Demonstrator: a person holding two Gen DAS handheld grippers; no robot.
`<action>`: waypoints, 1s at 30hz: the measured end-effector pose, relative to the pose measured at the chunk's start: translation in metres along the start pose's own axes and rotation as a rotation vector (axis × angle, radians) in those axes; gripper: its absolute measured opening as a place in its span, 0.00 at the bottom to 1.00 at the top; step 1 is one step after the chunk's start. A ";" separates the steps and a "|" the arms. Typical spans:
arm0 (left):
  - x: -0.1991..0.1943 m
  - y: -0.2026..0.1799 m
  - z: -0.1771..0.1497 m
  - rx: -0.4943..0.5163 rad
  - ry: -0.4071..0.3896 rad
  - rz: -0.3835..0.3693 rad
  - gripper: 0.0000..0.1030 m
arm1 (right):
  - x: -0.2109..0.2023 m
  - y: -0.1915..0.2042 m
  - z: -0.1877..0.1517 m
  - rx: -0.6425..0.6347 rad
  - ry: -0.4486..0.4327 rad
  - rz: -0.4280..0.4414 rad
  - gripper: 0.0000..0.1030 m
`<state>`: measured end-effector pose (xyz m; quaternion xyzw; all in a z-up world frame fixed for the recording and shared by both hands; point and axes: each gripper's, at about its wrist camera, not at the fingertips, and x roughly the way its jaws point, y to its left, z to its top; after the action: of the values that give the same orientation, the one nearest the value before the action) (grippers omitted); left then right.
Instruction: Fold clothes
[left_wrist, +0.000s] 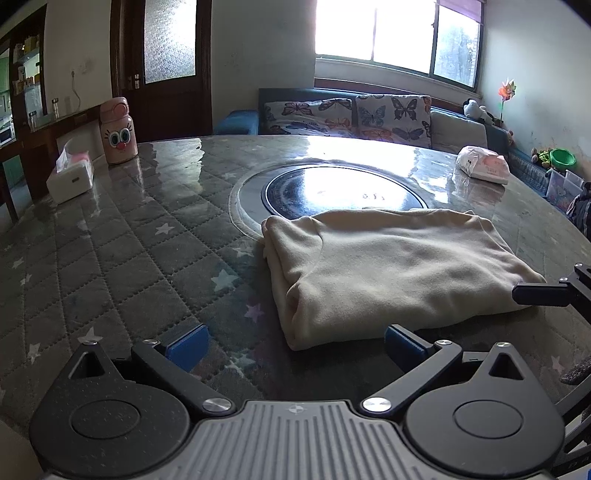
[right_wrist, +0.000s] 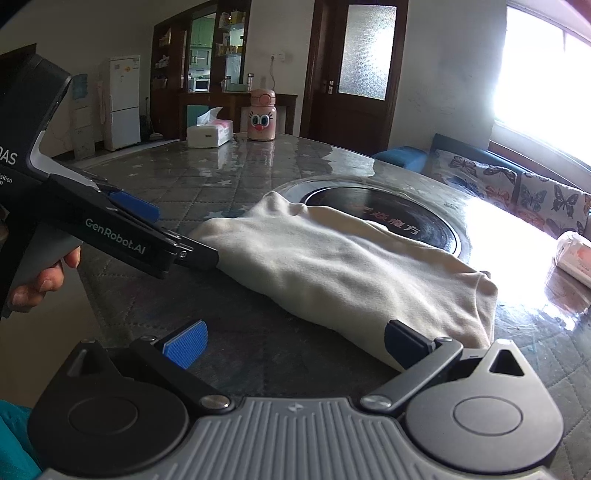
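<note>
My left gripper (left_wrist: 293, 345) is spread wide with nothing between its blue pads, hovering low over the near edge of the table (left_wrist: 110, 258), its right pad just beside the near corner of the folded cream garment (left_wrist: 388, 269). My right gripper (right_wrist: 293, 345) is spread open as well and empty, its right pad against the garment's near fold. The garment lies flat in a thick rectangle toward the near edge, its far side lapping over the rim of the round dark inset (left_wrist: 340, 192) at the table's centre. Bare quilted cover stretches to the garment's left. A tissue box (left_wrist: 70, 177) and pink bottle (left_wrist: 118, 131) stand near the far left edge, a wrapped packet (left_wrist: 484, 164) near the far right edge, all well apart from the garment.
</note>
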<state>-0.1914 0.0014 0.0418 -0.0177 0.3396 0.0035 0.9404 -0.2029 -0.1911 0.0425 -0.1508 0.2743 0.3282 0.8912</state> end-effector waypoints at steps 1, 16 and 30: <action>-0.001 -0.001 -0.001 0.003 0.003 0.001 1.00 | 0.000 0.001 0.000 0.000 -0.002 0.002 1.00; 0.006 0.007 0.008 0.003 0.045 -0.012 1.00 | 0.004 0.005 0.011 -0.043 -0.004 0.031 0.91; 0.022 0.056 0.030 -0.210 0.069 -0.053 1.00 | 0.041 0.037 0.043 -0.221 0.017 0.131 0.75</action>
<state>-0.1562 0.0581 0.0487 -0.1250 0.3689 0.0137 0.9209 -0.1850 -0.1234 0.0499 -0.2327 0.2532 0.4125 0.8436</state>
